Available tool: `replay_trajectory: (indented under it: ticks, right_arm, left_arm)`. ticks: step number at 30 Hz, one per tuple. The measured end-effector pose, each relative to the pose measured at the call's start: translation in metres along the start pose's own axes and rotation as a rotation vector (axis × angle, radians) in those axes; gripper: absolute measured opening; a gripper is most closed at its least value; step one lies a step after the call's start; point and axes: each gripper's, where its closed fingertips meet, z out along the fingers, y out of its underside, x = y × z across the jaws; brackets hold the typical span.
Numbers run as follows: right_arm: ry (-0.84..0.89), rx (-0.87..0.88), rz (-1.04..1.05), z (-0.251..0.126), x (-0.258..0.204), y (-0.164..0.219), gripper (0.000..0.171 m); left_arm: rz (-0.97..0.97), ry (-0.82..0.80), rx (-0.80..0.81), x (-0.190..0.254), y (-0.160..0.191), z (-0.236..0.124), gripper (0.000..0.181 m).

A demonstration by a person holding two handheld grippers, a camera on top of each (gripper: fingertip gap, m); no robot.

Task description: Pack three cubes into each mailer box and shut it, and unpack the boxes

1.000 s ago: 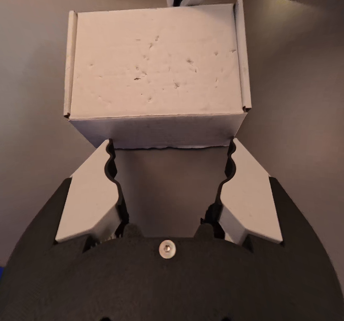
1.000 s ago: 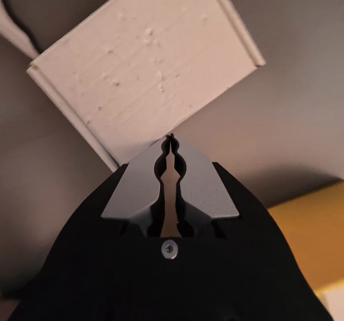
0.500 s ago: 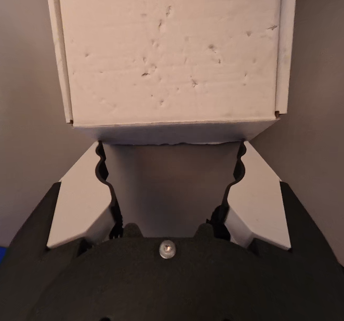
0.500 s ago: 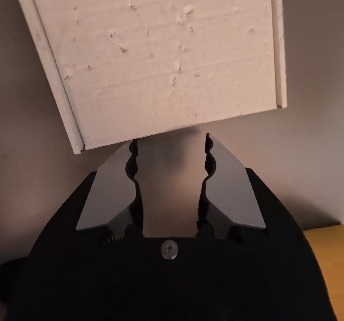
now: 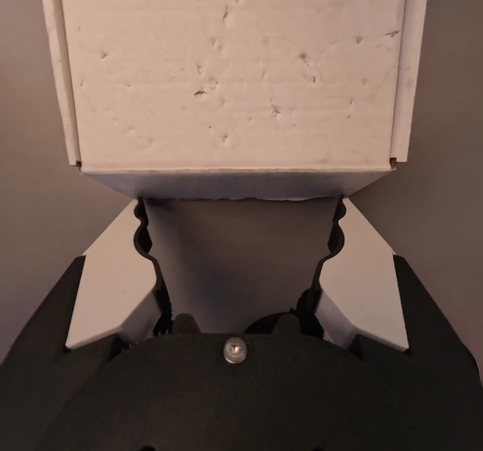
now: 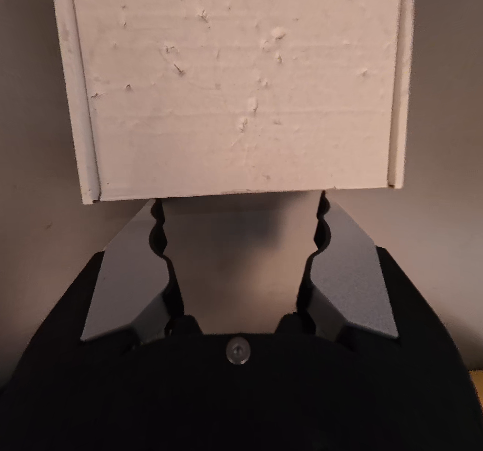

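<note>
White corrugated card fills both views: a closed mailer box (image 5: 230, 72) lies on the grey worktop (image 5: 23, 203), its front wall now just past the left gripper (image 5: 240, 200), which has closed in from farther back and stays spread wide, empty. To the right, the right gripper (image 6: 240, 200) has gone from pinched shut to wide apart and squared up; the box (image 6: 235, 85) sits at its 12 o'clock, lid edge nearest. Whether tips touch card is unclear. Both seem lined up to open or lift it.
</note>
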Motion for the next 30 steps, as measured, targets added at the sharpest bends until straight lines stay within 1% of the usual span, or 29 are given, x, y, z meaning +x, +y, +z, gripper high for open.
replay_trajectory:
  ticks: [1, 3, 8, 15, 18, 20, 21, 30]
  right_arm:
    - [0.007, 0.008, -0.009, 0.0, 0.001, -0.001, 0.119]
    - [0.0, 0.019, -0.007, 0.001, 0.0, -0.002, 0.119]
    - [-0.006, 0.045, -0.011, 0.003, -0.001, -0.007, 0.119]
    - [-0.009, 0.128, 0.004, 0.005, -0.001, -0.013, 0.119]
    - [-0.007, 0.125, 0.008, 0.005, -0.001, -0.012, 0.119]
    - [0.02, 0.106, 0.011, 0.004, 0.002, -0.01, 0.125]
    - [0.026, 0.102, 0.007, 0.004, 0.002, -0.01, 0.126]
    - [0.014, 0.117, -0.01, 0.004, 0.004, -0.012, 0.124]
  left_arm:
    - [0.002, 0.0, -0.009, -0.001, 0.0, 0.001, 0.141]
    - [0.001, 0.008, -0.018, -0.001, 0.001, 0.002, 0.144]
    - [0.011, 0.018, -0.007, 0.0, -0.003, 0.007, 0.144]
    - [0.013, 0.015, 0.029, -0.001, -0.007, 0.009, 0.143]
    - [0.013, 0.014, 0.045, -0.001, -0.006, 0.009, 0.144]
    - [0.015, 0.011, 0.058, -0.001, -0.006, 0.008, 0.144]
    - [0.016, 0.011, 0.064, -0.001, -0.007, 0.009, 0.144]
    - [0.01, 0.015, 0.046, -0.001, -0.009, 0.01, 0.144]
